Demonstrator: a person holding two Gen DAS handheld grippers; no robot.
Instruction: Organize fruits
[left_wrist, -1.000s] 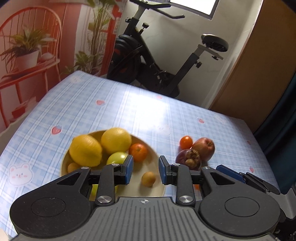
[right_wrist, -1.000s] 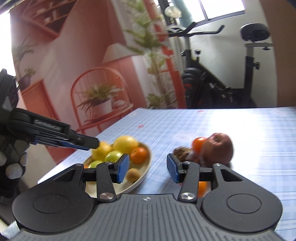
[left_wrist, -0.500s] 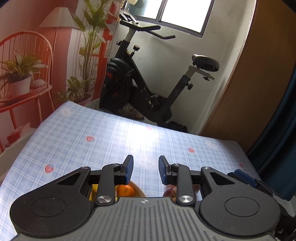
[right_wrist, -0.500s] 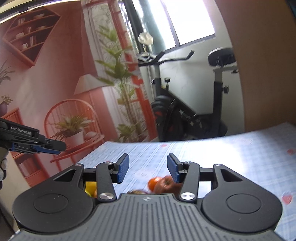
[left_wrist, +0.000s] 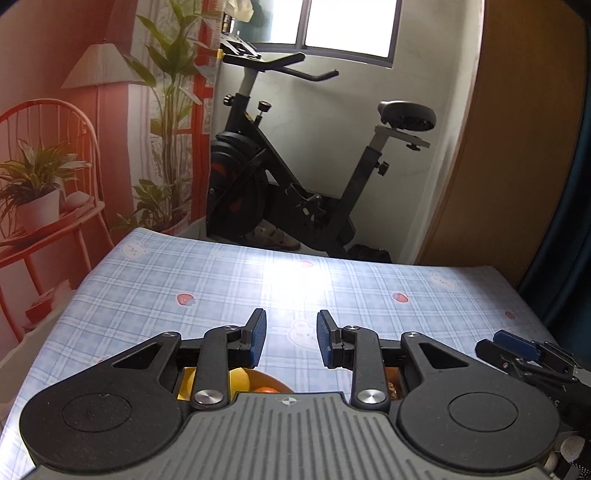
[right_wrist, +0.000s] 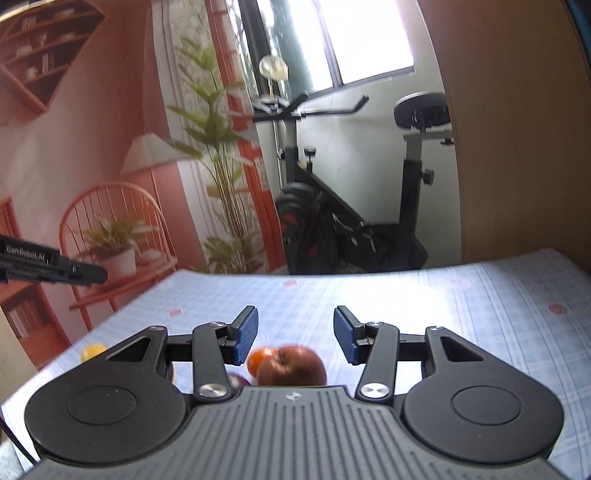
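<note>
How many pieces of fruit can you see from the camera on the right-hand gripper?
4, and more may be hidden behind the gripper body: a dark red apple between the fingers, a small orange fruit touching its left side, a purple sliver below, and a yellow fruit far left.

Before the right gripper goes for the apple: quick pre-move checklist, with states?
1. Right gripper open and empty: ok.
2. Apple in view, just below the open fingers: ok.
3. Small orange fruit pressed against the apple's left side, may get bumped: not ok.
4. Left gripper open and empty: ok.
5. Bowl in view for the drop: cannot tell, only its rim shows.
6. Left gripper clear of the right's path, off to the side: ok.
</note>
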